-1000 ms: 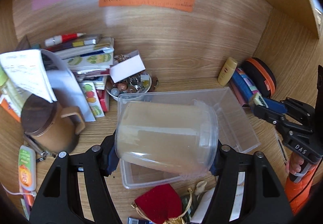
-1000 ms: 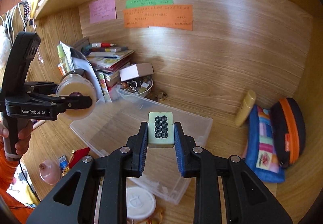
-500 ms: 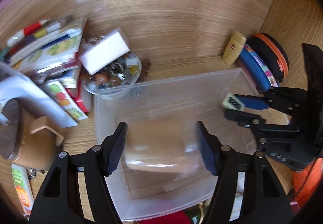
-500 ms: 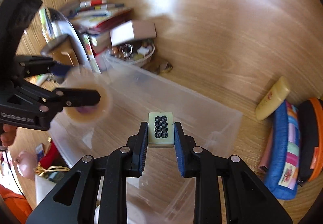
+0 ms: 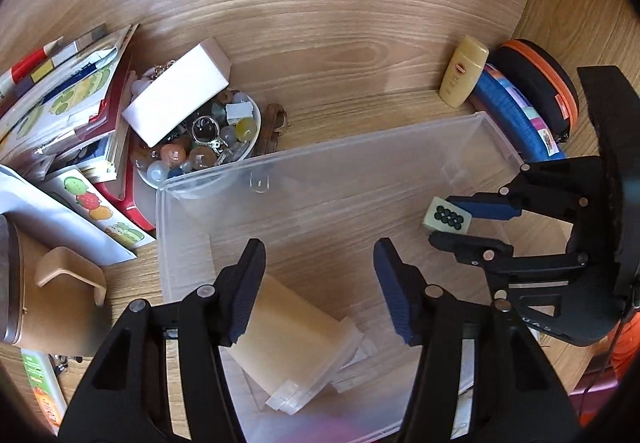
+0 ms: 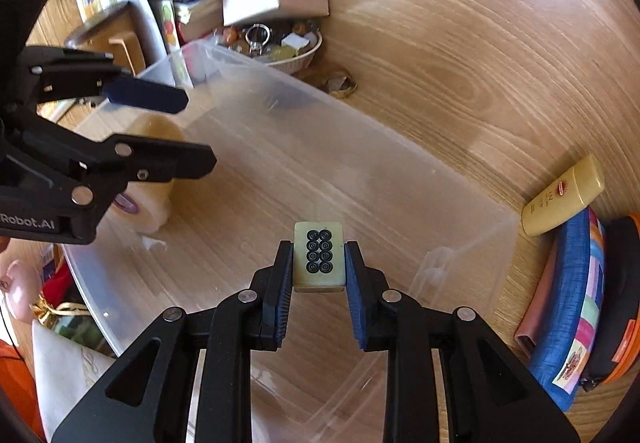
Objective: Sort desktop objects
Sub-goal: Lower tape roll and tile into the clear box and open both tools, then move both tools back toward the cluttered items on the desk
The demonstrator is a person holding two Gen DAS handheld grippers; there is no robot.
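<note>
Right claw (image 6: 316, 275) pinches the mahjong tile (image 6: 319, 256) over the clear bin (image 6: 472, 243); left claw (image 5: 318, 283), closing, empty above the tub (image 5: 296, 347)

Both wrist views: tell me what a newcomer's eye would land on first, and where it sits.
First, the mahjong tile with eight black circles, pinched in the right gripper over the clear plastic bin. Next, the tape roll lying on its side in the bin's near-left corner, below the closing left gripper, whose pads do not touch it. Behind the bin, a white bowl of beads and trinkets catches the light.
</note>
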